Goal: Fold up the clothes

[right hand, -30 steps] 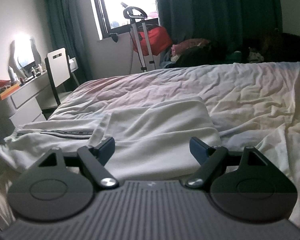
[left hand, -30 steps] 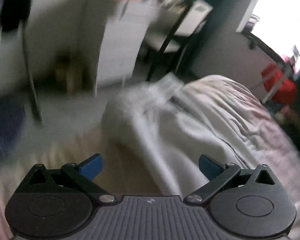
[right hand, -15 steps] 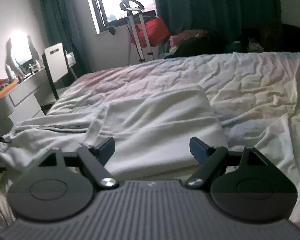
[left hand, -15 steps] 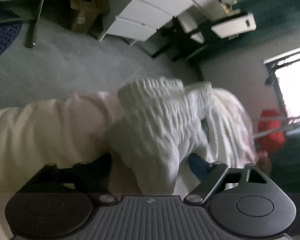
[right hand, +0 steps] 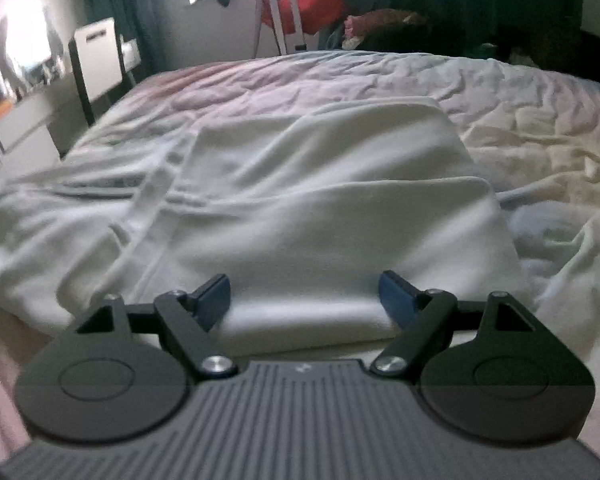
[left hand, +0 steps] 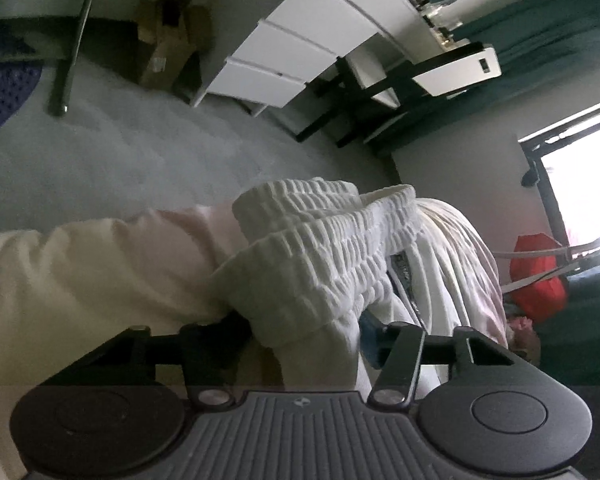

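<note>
White trousers lie on the bed. In the left wrist view their ribbed elastic waistband (left hand: 316, 248) hangs at the bed's edge, and my left gripper (left hand: 306, 334) has it between its fingers, the jaws narrowed around the fabric. In the right wrist view the folded leg end of the white trousers (right hand: 320, 216) lies flat on the sheet. My right gripper (right hand: 306, 300) is open, its blue pads (right hand: 394, 296) on either side of the thick folded edge, low over it.
The bed's wrinkled pale sheet (right hand: 520, 112) spreads to the right and far side. A white drawer unit (left hand: 284, 60) and a black-framed chair (left hand: 440, 68) stand on the grey floor beside the bed. A red bag (right hand: 300, 0) on a stand sits by the window.
My left gripper swung down to the bed's edge and closed in on the waistband. My right gripper moved forward and lower, up to the folded edge of the trousers.
</note>
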Tool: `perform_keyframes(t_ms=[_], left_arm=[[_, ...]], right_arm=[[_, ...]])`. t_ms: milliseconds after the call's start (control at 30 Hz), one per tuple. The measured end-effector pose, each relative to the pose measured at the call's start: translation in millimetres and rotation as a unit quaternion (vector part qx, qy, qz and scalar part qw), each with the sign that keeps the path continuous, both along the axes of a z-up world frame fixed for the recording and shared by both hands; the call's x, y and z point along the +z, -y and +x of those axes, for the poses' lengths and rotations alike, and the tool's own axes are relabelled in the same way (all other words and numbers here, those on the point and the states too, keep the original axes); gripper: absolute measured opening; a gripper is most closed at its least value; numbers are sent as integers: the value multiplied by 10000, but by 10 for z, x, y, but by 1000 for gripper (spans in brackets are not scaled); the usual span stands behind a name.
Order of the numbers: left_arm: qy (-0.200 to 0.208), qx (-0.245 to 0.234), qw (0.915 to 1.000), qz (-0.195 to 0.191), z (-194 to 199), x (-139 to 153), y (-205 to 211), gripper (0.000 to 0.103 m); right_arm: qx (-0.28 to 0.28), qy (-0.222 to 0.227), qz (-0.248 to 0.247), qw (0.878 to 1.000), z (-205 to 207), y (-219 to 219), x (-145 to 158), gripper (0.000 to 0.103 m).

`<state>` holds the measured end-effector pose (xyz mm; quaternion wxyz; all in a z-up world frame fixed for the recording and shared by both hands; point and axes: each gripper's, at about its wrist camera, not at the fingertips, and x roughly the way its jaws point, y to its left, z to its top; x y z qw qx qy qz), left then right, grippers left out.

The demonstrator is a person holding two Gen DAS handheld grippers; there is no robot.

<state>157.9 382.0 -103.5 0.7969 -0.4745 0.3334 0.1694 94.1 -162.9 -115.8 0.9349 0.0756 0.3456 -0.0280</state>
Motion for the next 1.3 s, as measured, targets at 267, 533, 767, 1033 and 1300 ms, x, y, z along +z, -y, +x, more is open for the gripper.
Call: perform_keyframes(t_ms=[267, 533, 767, 1033, 1300], left_arm=[[898, -473, 9947, 154, -377, 367, 307, 51], [140, -518, 9979, -374, -22, 25, 270, 71], [381, -291, 9986, -238, 72, 19, 185, 33], [1251, -799, 9714, 1851, -43, 612, 814, 13], [1905, -1052, 9305, 2948, -97, 1263, 1761, 13]], right_arm=[[-80, 14, 321, 9995, -153, 60, 88, 83], [-211, -49, 561, 9982, -166, 132, 82, 83], [-200, -19, 421, 9989, -156, 94, 99, 83], [-2, 1, 208, 9998, -122, -52, 101, 83], [-548, 527, 868, 9933, -258, 328, 425, 83]])
